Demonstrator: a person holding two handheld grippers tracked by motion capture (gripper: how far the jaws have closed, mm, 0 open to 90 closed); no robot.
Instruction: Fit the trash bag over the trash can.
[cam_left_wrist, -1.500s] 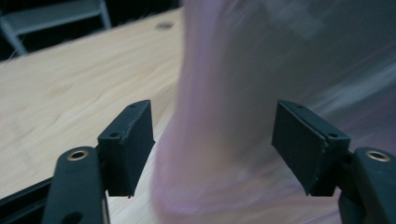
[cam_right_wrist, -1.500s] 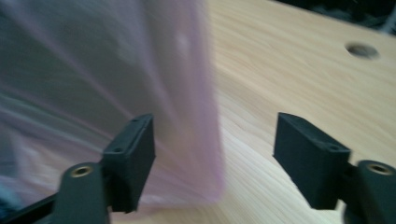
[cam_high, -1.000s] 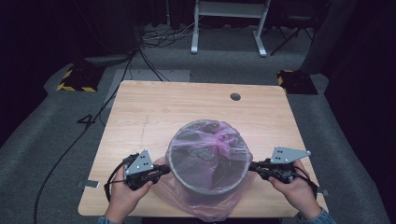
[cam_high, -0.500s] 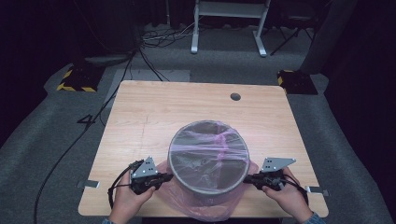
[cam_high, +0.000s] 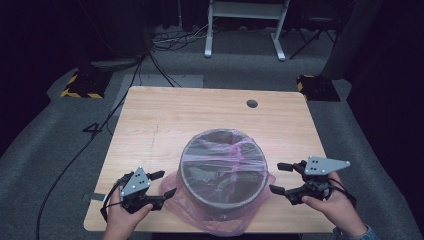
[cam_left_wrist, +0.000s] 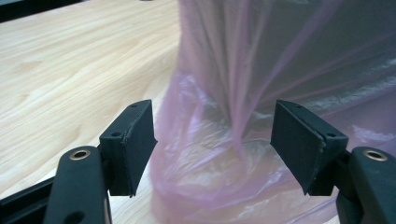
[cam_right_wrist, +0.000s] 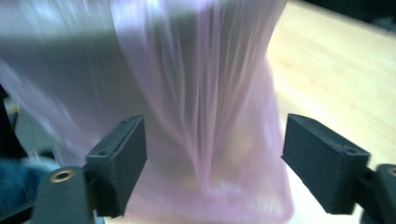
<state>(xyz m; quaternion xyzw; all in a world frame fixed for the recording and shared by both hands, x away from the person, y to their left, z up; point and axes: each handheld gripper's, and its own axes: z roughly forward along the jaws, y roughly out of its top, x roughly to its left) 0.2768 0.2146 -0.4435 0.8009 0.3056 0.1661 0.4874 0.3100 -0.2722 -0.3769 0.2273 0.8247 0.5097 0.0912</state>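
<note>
With the jaws of the left hand-held gripper (cam_high: 161, 185) and right hand-held gripper (cam_high: 278, 178) just opened and empty beside the bin (cam_high: 222, 175) near the table's (cam_high: 165, 115) front edge, its pink bag (cam_high: 215, 220) could be torn if snagged.

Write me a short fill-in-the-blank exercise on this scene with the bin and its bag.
1. The bag pulled over the round bin is ____ in colour.
2. The bin stands on a ____ table.
3. The left gripper and the right gripper both have their jaws ____, with nothing pinched.
4. The grippers sit on ____ sides of the bin.

Missing words: pink; wooden; open; opposite
</note>
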